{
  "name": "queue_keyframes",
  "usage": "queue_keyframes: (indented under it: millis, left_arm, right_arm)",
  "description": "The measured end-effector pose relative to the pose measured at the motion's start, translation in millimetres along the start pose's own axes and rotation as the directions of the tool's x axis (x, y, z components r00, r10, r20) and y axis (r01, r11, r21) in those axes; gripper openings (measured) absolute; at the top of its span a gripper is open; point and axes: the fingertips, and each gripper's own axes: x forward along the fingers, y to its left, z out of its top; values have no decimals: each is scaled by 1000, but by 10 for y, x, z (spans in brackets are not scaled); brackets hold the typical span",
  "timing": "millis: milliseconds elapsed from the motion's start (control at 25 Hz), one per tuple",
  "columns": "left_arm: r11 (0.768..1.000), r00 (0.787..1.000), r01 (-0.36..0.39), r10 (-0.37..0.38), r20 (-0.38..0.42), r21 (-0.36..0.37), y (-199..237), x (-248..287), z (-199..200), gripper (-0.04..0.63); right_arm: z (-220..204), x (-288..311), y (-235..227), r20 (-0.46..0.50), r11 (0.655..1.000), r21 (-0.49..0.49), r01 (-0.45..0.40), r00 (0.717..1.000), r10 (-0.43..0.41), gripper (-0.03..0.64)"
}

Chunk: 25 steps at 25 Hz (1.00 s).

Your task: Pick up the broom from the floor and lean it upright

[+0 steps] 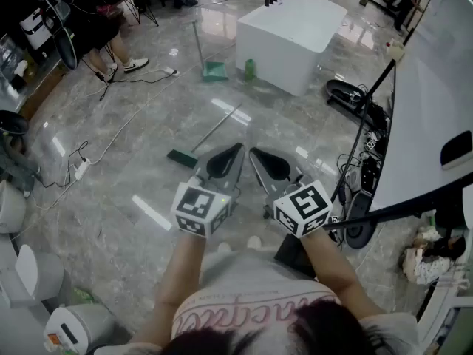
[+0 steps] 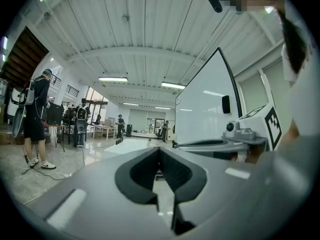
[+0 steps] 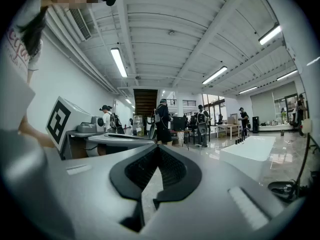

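The broom (image 1: 212,132) lies on the grey marble floor, its dark green head (image 1: 181,158) near me and its thin handle running up to the right. Both grippers are held side by side above the floor, just on the near side of the broom and apart from it. My left gripper (image 1: 238,149) is shut with nothing in it, its tips meeting in the left gripper view (image 2: 159,149). My right gripper (image 1: 253,152) is also shut and empty, its tips together in the right gripper view (image 3: 158,148). Both point about level, towards the room.
A white block (image 1: 288,28) stands ahead, with a green bottle (image 1: 250,69) and an upright green dustpan with its stick (image 1: 213,69) beside it. A whiteboard (image 1: 436,109) and stand legs are at right. Cables and a power strip (image 1: 81,168) lie at left. A person (image 1: 122,54) stands far left.
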Motion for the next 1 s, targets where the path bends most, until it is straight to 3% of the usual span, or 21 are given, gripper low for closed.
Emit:
queue_keyframes:
  millis: [400,600,1000]
  left_arm:
    - [1000,1000,-9,9,1,5,-17,32,-7,-2]
    - [999,1000,-30,30,-10,-13,-2,49,-57,-2]
    - [997,997,-75,73,-36,-30,-107,221,-143,-2]
  right_arm:
    - [-10,-18,-55,4,1000,-5,1,1000,-1,0]
    - [12,-62,-94,53,1000,-4,20,998,-19,2]
    - [-161,-216,-306,10,1000,7,-9,1000,9,2]
